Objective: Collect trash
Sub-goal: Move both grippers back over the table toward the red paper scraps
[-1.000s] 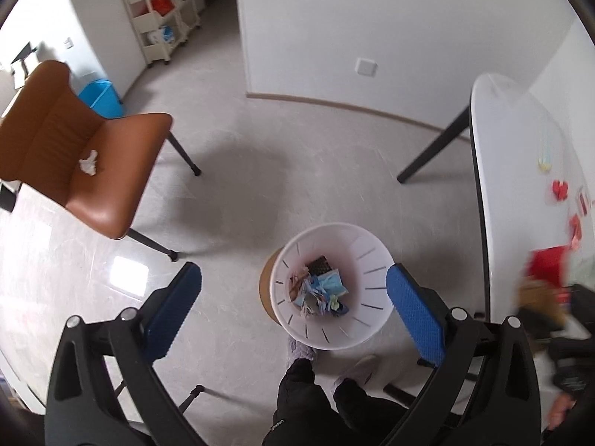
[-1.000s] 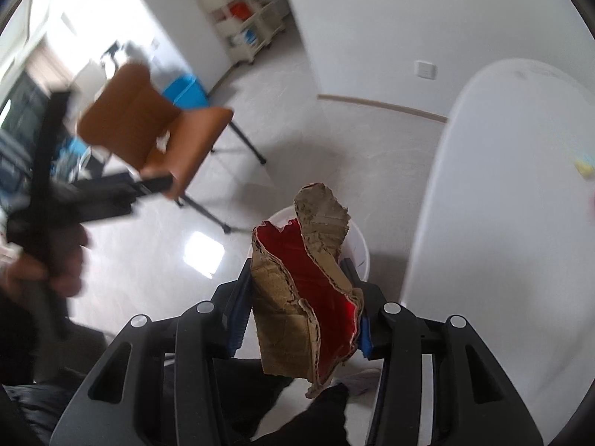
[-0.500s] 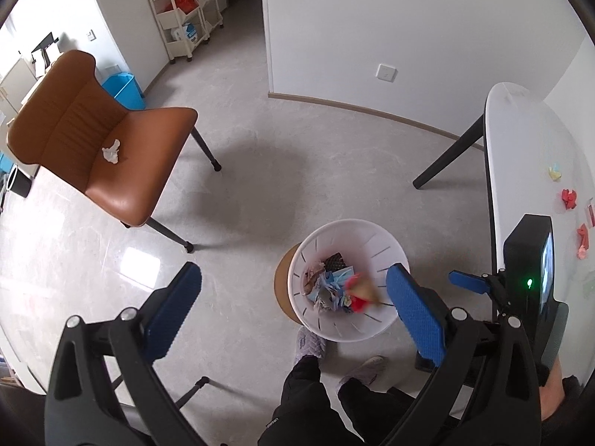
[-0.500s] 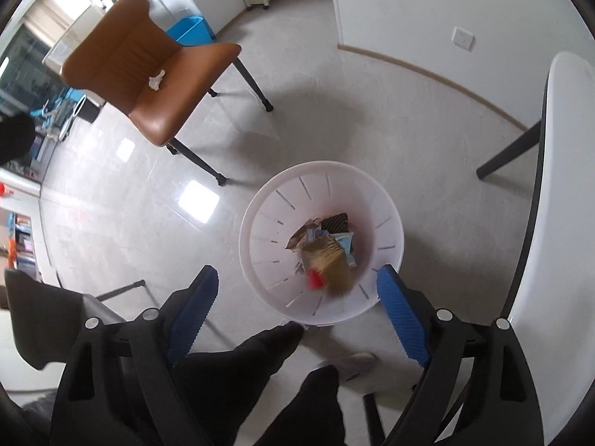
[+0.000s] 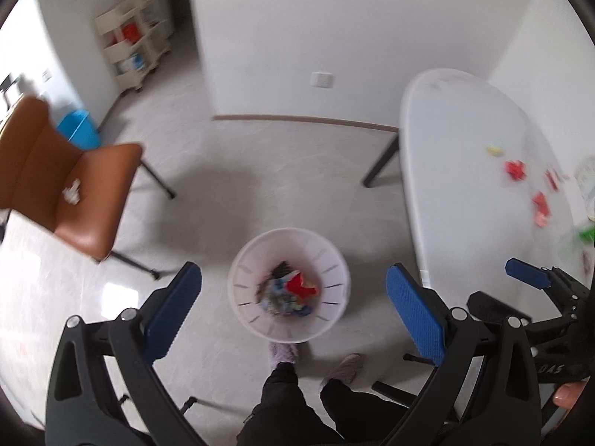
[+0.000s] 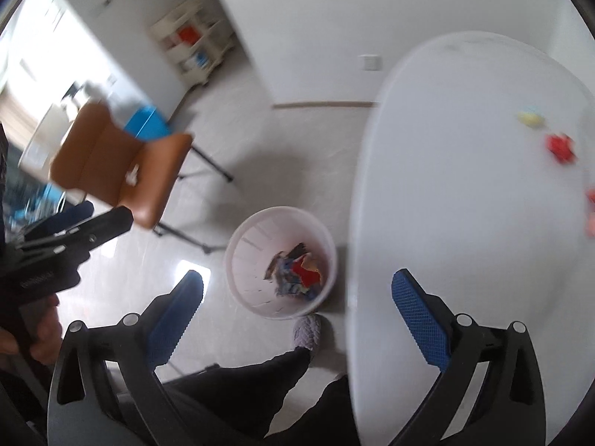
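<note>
the torn brown-and-red cardboard scrap [image 6: 306,269] that sat in the right gripper [image 6: 297,308] a second ago now lies in the round white slotted plastic bin [image 6: 238,245] at frame centre. those jaws are opening wide with nothing between them, and the left gripper [image 5: 293,314] jaws stand wide and empty too. more red and yellow scraps [image 6: 561,146] wait on the white worktop [image 6: 446,171] at right.

At the left of my view stands a brown leather chair [image 5: 80,189] on black legs, with a blue bin [image 5: 80,133] just behind it. A cream shelving cart [image 5: 135,46] sits against the wall at upper left. A wall socket [image 5: 322,80] shows at upper centre, above the pale floor [image 5: 267,186].
</note>
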Action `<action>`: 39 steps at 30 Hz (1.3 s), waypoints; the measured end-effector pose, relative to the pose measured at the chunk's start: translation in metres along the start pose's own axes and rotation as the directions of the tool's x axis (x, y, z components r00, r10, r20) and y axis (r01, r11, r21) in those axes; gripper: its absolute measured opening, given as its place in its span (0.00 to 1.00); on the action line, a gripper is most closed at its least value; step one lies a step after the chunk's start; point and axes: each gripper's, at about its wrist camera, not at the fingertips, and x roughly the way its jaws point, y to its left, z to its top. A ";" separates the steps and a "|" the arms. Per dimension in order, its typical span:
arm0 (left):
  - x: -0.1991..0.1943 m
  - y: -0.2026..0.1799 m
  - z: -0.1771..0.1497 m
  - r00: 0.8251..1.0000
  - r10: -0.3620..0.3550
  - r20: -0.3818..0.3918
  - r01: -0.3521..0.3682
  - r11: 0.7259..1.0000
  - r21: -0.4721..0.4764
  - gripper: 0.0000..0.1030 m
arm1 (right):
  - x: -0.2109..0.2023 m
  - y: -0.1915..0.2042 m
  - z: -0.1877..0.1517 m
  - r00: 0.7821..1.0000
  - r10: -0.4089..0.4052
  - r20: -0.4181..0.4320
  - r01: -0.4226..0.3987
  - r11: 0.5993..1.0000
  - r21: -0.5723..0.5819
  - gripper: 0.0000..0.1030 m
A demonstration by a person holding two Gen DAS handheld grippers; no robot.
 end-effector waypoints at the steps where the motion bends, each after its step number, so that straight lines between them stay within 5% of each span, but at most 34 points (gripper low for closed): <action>1: -0.002 -0.011 0.000 1.000 -0.011 0.004 0.011 1.000 0.023 0.92 | -0.007 -0.007 -0.003 1.000 -0.008 0.012 0.008 1.000 0.022 0.97; 12: -0.003 -0.112 0.002 0.995 -0.101 0.004 0.096 0.963 0.253 0.92 | -0.053 -0.086 -0.039 0.991 -0.109 0.082 0.088 0.971 0.224 0.97; 25: 0.021 -0.173 0.008 0.990 -0.129 -0.055 0.140 0.919 0.369 0.92 | -0.071 -0.143 -0.067 0.978 -0.191 0.087 0.145 0.915 0.377 0.97; 34: 0.055 -0.244 0.042 0.988 -0.152 -0.033 0.149 0.865 0.480 0.92 | -0.076 -0.207 -0.077 0.968 -0.240 0.071 0.172 0.844 0.508 0.97; 39: 0.094 -0.303 0.074 0.987 -0.162 0.002 0.132 0.812 0.568 0.92 | -0.074 -0.248 -0.073 0.957 -0.286 0.055 0.205 0.796 0.570 0.97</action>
